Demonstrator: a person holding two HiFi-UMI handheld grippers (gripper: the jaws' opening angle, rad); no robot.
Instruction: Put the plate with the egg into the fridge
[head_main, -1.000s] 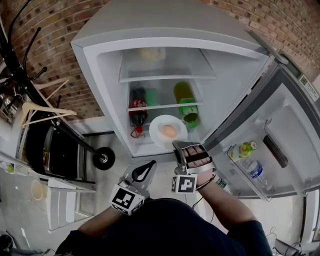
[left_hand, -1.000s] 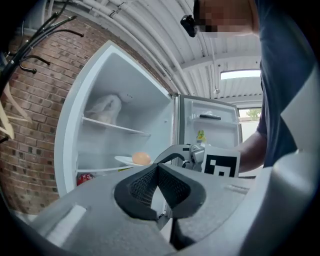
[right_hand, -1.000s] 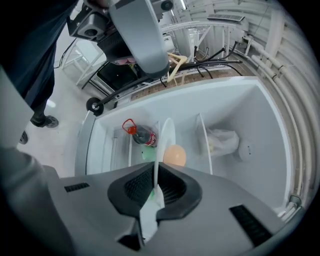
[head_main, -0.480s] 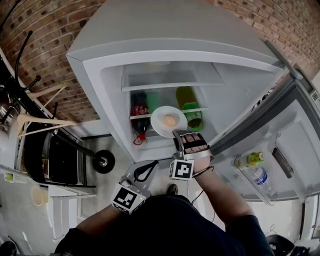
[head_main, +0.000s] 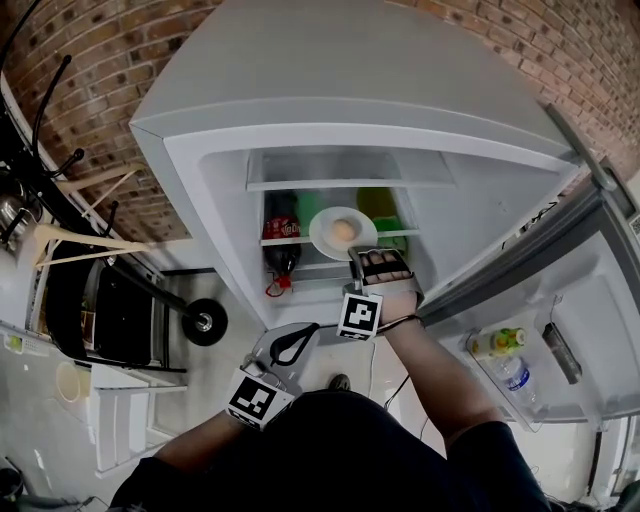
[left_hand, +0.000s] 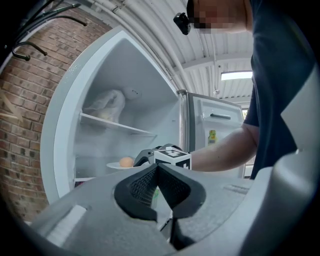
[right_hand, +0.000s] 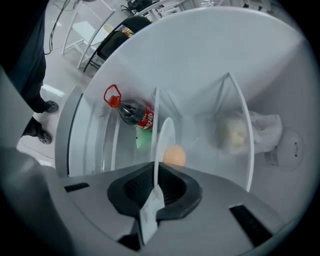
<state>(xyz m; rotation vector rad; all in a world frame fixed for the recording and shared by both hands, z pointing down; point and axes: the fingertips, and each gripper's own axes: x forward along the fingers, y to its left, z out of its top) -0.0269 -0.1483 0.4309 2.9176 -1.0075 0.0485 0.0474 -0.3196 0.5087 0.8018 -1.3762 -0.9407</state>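
Observation:
A white plate (head_main: 331, 238) with a brown egg (head_main: 342, 230) on it is at the mouth of the open fridge (head_main: 200, 180), level with the middle glass shelf. My right gripper (head_main: 354, 257) is shut on the plate's near rim. In the right gripper view the plate (right_hand: 165, 137) shows edge-on between the shelves, the egg (right_hand: 174, 155) beside it, and the right gripper (right_hand: 154, 184) clamps its edge. Whether the plate rests on a shelf I cannot tell. My left gripper (head_main: 299, 333) hangs back below the fridge, shut and empty; the left gripper (left_hand: 157, 169) looks at the plate (left_hand: 114, 166) from behind.
A cola bottle (head_main: 281, 240) and a green bottle (head_main: 385, 222) stand inside the fridge near the plate. A white bag (right_hand: 245, 131) lies on the upper shelf. The open door (head_main: 590, 330) at the right holds small bottles (head_main: 503, 342). Clothes hangers (head_main: 75, 235) and a black wheeled frame are left of the fridge.
My right gripper has carried the plate and egg forward from in front of the fridge into its opening at the middle shelf. The left gripper has barely shifted.

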